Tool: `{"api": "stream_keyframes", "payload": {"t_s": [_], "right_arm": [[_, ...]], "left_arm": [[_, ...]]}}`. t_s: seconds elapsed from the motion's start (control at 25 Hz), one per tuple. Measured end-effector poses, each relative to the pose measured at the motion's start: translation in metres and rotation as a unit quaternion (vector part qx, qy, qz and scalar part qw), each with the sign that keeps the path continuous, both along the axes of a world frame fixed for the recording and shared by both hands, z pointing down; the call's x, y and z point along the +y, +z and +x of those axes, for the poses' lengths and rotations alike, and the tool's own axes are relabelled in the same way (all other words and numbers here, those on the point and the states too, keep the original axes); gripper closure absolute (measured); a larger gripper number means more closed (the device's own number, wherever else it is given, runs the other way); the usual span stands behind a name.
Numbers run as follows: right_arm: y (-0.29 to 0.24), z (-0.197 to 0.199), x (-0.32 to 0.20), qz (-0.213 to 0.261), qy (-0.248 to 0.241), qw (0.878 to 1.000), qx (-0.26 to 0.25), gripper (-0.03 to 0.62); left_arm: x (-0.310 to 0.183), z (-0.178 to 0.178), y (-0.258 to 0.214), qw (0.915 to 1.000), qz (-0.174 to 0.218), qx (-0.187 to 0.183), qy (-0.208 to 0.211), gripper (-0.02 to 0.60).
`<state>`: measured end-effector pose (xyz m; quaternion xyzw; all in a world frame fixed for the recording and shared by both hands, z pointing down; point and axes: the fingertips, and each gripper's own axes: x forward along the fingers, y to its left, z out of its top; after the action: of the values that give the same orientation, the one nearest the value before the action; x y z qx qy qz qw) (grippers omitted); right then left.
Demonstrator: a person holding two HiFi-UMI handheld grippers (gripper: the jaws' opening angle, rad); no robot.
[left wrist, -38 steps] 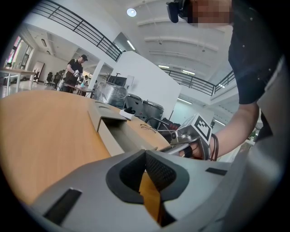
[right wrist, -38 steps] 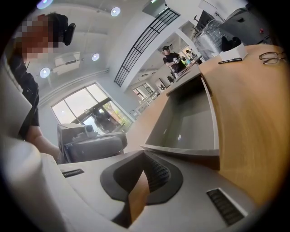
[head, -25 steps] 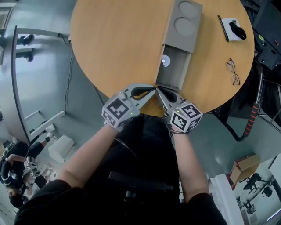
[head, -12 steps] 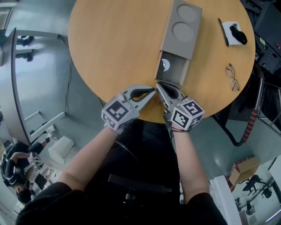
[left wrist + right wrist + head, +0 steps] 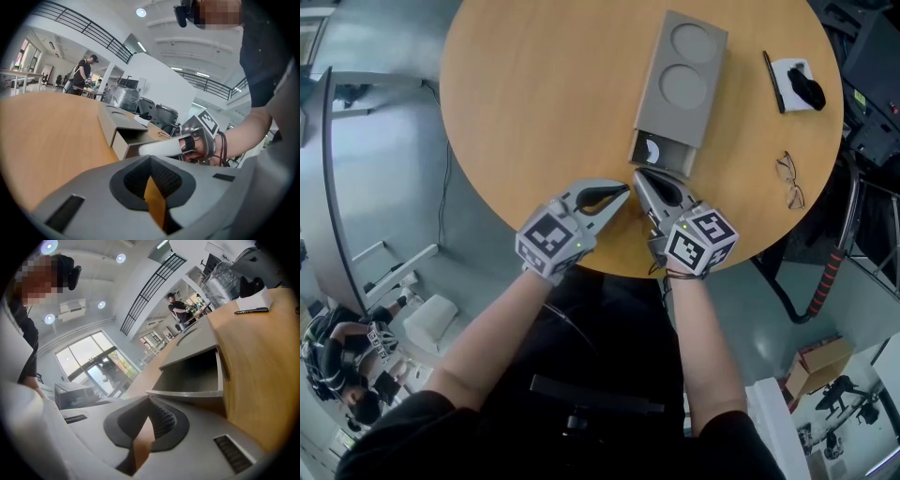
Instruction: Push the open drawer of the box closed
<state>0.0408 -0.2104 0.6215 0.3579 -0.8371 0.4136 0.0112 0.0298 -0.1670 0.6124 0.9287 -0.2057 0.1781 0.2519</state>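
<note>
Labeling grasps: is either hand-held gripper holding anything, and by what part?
Nothing held. Both are shut and empty: left hand-held gripper, right hand-held gripper. The right's tip sits at the drawer front.

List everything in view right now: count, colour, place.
table: one, round, light wood, under everything
box: one, grey, two round recesses on top, on the table's right half
drawer: one, grey, partly open at the box's near end
disc: one, white, inside the drawer
pen: one, black, right of the box
pad: one, white, beside the pen
black item: one, lying on the pad
glasses: one pair, thin dark frame, at the table's right edge
left tool: one, grey, shut, empty, near the drawer front
right tool: one, grey, shut, empty, tip at the drawer front
</note>
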Motion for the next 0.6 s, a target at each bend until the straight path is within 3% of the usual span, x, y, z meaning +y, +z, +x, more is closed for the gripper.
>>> {"api": "stream_keyframes", "payload": {"t_s": [0.6], "right_arm": [[0.002, 0.012, -0.046, -0.002, -0.003, 1.0, -0.004, 0.589]], "left_arm": [[-0.048, 0.012, 0.005, 0.9999, 0.004, -0.002, -0.012, 0.552]]}}
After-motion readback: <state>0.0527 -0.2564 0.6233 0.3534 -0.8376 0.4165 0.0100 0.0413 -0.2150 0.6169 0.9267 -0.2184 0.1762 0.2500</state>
